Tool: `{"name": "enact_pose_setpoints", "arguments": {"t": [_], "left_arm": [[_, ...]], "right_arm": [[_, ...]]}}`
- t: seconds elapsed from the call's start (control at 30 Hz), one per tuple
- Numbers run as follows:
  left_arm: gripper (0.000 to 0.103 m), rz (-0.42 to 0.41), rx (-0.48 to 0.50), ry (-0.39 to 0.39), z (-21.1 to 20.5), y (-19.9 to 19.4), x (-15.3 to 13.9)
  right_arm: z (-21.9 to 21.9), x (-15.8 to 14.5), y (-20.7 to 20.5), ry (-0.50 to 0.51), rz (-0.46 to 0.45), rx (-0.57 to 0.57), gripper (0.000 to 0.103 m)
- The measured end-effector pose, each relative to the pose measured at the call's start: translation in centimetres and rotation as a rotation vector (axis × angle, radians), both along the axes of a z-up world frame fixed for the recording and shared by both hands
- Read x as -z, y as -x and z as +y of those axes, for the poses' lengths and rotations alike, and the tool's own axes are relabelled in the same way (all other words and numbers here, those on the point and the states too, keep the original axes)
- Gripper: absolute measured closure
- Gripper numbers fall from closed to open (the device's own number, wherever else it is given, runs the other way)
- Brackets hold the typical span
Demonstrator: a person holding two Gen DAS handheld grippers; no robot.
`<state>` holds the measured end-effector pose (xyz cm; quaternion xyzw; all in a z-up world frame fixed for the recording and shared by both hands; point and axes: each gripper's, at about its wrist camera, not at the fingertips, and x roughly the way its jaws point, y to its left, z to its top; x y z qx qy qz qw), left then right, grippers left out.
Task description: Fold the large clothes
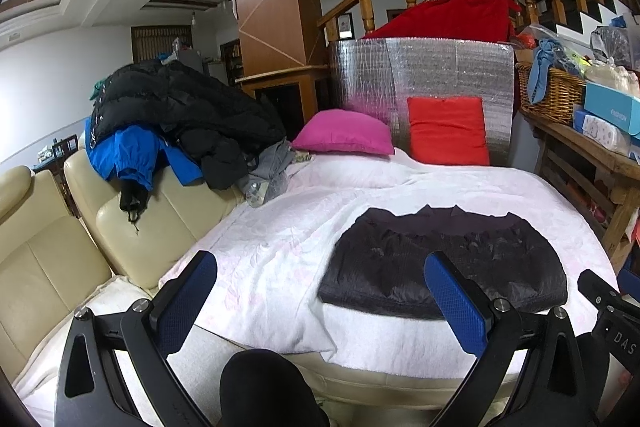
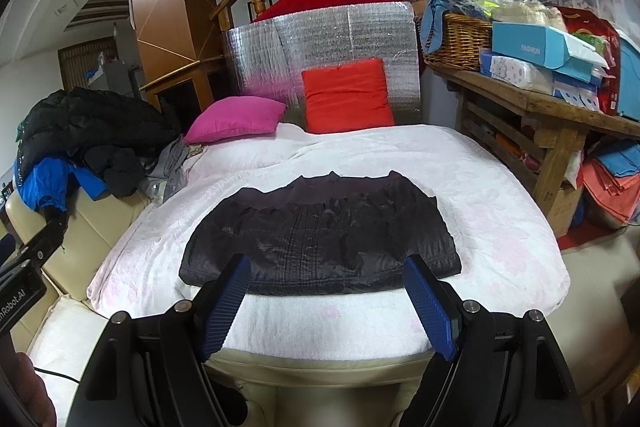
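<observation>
A dark quilted jacket (image 1: 442,261) lies folded into a flat rectangle on the white blanket (image 1: 280,235) over the bed. It also shows in the right wrist view (image 2: 320,233), centred near the blanket's (image 2: 480,179) front edge. My left gripper (image 1: 320,303) is open and empty, held above the front edge, left of the jacket's middle. My right gripper (image 2: 326,305) is open and empty, just in front of the jacket's near hem. Neither touches the jacket.
A pile of black and blue coats (image 1: 172,123) lies on the cream sofa (image 1: 80,227) at the left. A pink pillow (image 1: 344,131) and a red pillow (image 1: 448,131) lean against a silver foil panel (image 1: 420,75). A cluttered wooden table (image 2: 552,107) stands at the right.
</observation>
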<state>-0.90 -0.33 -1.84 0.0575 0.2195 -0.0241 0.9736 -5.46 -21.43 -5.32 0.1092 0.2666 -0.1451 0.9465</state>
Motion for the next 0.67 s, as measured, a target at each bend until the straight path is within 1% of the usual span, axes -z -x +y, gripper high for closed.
{"name": "enact_pose_setpoints", "arguments": {"t": [0.17, 0.43, 0.5, 0.6, 0.67], "left_arm": [[0.000, 0.020, -0.005, 0.000, -0.2, -1.4, 0.3], [0.000, 0.047, 0.034, -0.009, -1.6, -3.9, 0.5], [0.000, 0.056, 0.054, -0.004, -2.0, -4.9, 0.7], [0.000, 0.064, 0.115, 0.021, -2.4, -7.0, 0.6], [0.000, 0.099, 0.150, 0.056, -2.0, -9.8, 0.5]], "right_arm": [[-0.4, 0.1, -1.5, 0.001, 0.011, -0.003, 0.022], [-1.3, 0.6, -4.5, -0.001, 0.034, -0.007, 0.022], [-1.8, 0.6, -5.2, -0.003, 0.036, 0.000, 0.022], [-3.3, 0.6, -6.8, -0.002, 0.041, 0.004, 0.022], [-6.0, 0.6, -8.2, -0.003, 0.029, 0.029, 0.022]]}}
